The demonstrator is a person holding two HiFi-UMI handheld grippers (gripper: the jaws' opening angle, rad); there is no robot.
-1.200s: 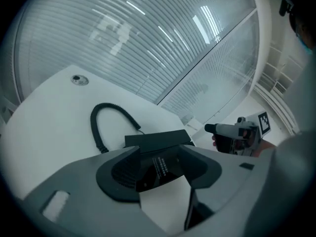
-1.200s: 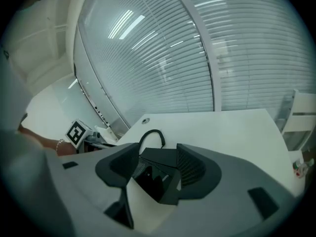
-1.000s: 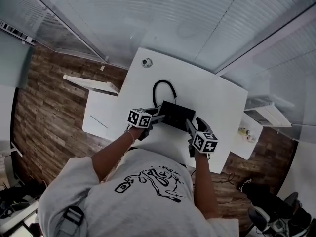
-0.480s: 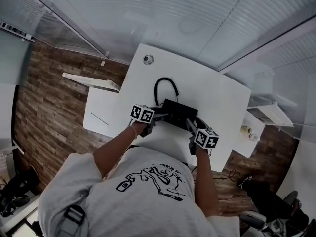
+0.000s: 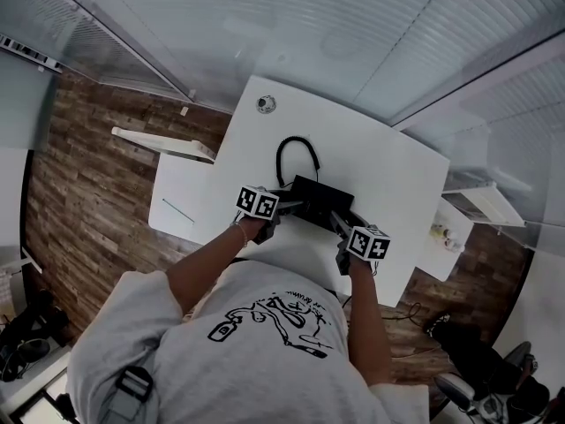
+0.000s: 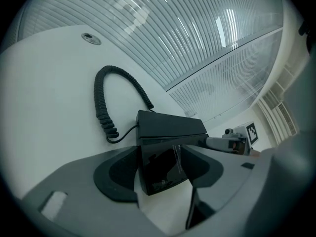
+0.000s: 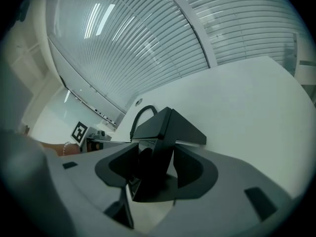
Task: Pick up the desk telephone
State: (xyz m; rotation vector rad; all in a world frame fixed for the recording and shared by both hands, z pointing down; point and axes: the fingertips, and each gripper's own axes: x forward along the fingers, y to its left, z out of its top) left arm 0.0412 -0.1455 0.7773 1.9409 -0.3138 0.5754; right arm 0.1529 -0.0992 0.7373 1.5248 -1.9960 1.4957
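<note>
The black desk telephone (image 5: 320, 198) sits near the front of the white table (image 5: 388, 170), and its coiled cord (image 5: 291, 151) loops away behind it. My left gripper (image 5: 286, 208) is shut on the telephone's left end. In the left gripper view, both jaws press a dark glossy side of the telephone (image 6: 168, 130), with the cord (image 6: 104, 105) to the left. My right gripper (image 5: 339, 225) is shut on the telephone's right end, and the right gripper view shows the wedge-shaped telephone (image 7: 168, 126) between its jaws. I cannot tell whether the telephone is off the table.
A round cable grommet (image 5: 266, 104) lies at the table's far left corner. A lower white side table (image 5: 181, 197) stands to the left and a white shelf unit (image 5: 481, 203) to the right. Ribbed glass walls stand behind the table. The floor is wood.
Only the head view has shifted slightly. Both grippers stay clamped on the telephone's ends.
</note>
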